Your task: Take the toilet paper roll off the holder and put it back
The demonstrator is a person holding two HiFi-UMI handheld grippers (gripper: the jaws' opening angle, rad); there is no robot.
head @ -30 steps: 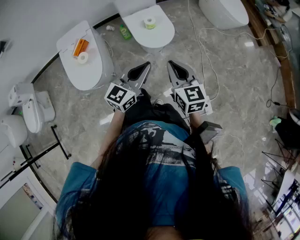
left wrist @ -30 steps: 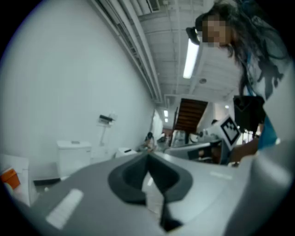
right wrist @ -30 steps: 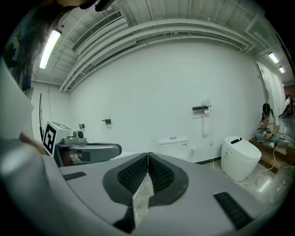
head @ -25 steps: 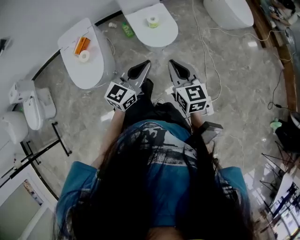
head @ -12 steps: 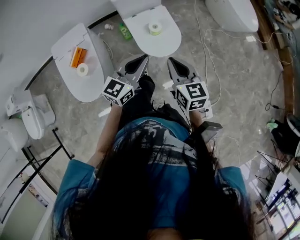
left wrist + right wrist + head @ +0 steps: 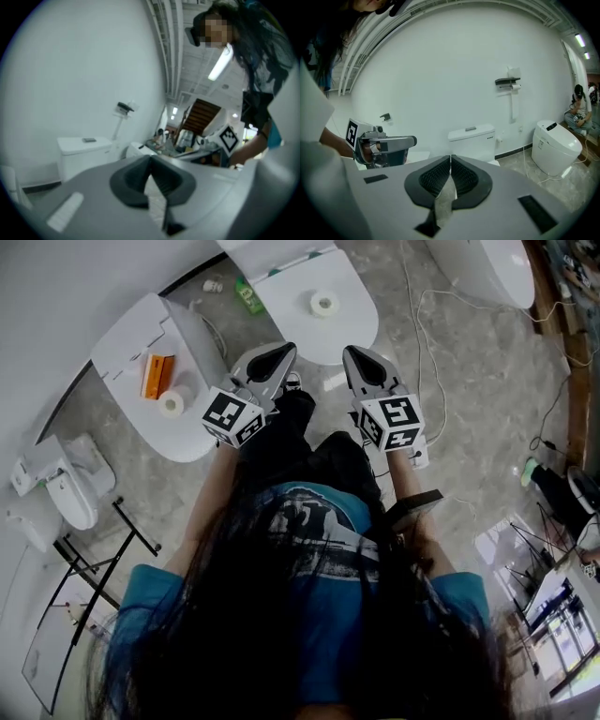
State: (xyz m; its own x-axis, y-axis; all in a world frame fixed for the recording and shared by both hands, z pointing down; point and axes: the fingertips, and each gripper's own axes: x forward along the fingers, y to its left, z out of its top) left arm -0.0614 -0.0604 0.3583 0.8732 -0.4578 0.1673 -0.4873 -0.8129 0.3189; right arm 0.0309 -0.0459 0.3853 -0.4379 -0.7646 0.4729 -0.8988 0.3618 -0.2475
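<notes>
Both grippers are carried out in front of the body, side by side, and nothing is held. The left gripper (image 6: 278,354) is shown with its jaws pressed together and empty. The right gripper (image 6: 357,360) is likewise closed tip to tip, with nothing between the pads. This tucked, closed carriage is judged to be a travelling pose, with no reach begun.

The toilet paper roll (image 6: 515,86) is made out in the right gripper view, hung under the wall holder (image 6: 507,81). It sits high on the white wall, up and to the right of a toilet tank (image 6: 471,139), well apart from both grippers. A spare roll (image 6: 324,304) is seen lying on the middle toilet lid (image 6: 281,285), presumably just parked there.

Forearms are kept close to the torso with elbows bent. The right gripper is tipped a little more toward the floor than the left. The marker cubes are turned up toward the head camera.
</notes>
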